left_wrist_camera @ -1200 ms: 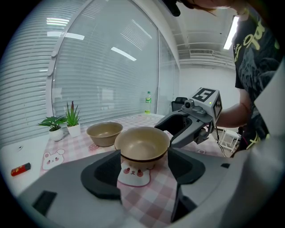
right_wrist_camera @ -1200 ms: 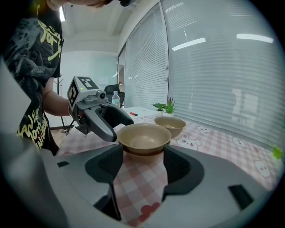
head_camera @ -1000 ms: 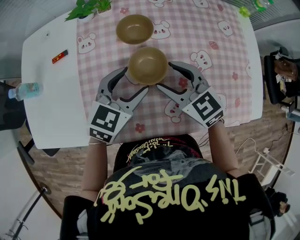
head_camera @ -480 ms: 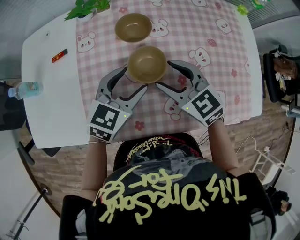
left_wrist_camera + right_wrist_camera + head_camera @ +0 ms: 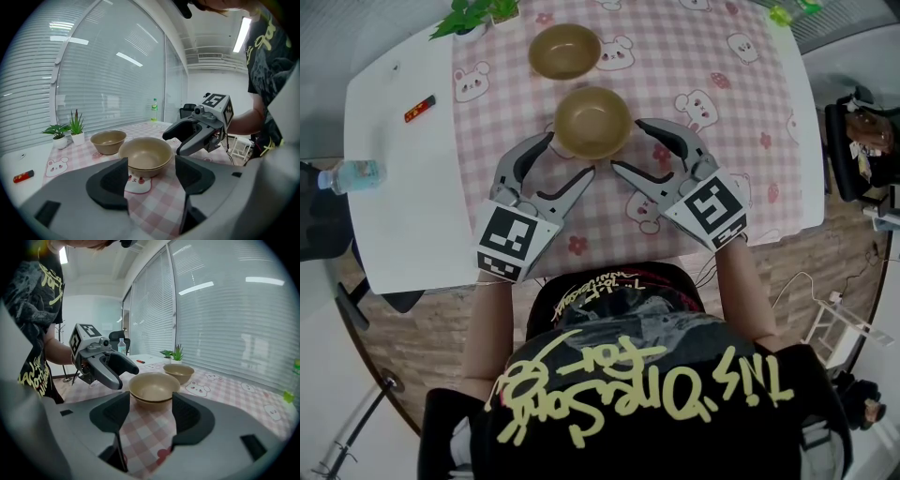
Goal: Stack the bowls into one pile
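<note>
Bowls on pink checked cloth (image 5: 731, 141): near bowl (image 5: 592, 123) shows a double rim in the gripper views, apparently one nested in another; far bowl (image 5: 565, 51) sits alone just beyond it. Left gripper (image 5: 569, 159) and right gripper (image 5: 628, 147) flank the near bowl, jaws apart, nothing held, tips just beside its rim. Potted plant (image 5: 473, 14) at the cloth's far left corner.

The head view looked steeply down from above the person onto the tabletop (image 5: 403, 187). The left gripper view and right gripper view sat low, close behind their own jaws, angled toward each other; both shared the nearer bowl (image 5: 145, 154) at centre frame.
</note>
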`<state>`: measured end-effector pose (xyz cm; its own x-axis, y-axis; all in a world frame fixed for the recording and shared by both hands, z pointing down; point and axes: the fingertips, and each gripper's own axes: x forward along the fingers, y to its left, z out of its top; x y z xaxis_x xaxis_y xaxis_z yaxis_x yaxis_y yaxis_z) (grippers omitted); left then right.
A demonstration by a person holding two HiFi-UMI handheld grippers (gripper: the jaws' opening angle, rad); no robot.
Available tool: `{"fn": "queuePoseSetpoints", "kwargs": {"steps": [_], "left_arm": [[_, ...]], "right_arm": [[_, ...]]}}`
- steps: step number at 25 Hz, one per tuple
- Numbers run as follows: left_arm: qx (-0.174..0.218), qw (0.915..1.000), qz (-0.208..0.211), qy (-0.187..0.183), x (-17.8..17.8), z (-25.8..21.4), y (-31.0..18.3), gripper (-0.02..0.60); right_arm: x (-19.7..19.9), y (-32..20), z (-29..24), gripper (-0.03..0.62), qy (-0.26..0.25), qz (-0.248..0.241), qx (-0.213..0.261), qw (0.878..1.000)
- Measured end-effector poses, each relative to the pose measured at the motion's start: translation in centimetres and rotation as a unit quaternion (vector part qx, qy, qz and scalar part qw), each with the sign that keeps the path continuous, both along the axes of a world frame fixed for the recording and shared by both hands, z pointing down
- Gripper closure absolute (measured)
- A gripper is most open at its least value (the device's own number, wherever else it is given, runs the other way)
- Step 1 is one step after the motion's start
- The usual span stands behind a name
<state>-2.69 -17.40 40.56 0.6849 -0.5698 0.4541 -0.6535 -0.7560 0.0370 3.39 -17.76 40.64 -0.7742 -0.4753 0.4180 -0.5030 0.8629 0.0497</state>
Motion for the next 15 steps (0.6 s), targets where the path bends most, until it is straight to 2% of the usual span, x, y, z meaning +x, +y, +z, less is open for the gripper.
{"fn": "queuePoseSetpoints", "kwargs": {"steps": [15], "left_arm": [[0.016, 0.9997, -0.019, -0.003, 0.6, -1.3, 1.7, 0.270]], "right_arm": [[1.2, 1.6, -1.1, 0.326, -0.004, -0.007, 0.014, 1.000]]}}
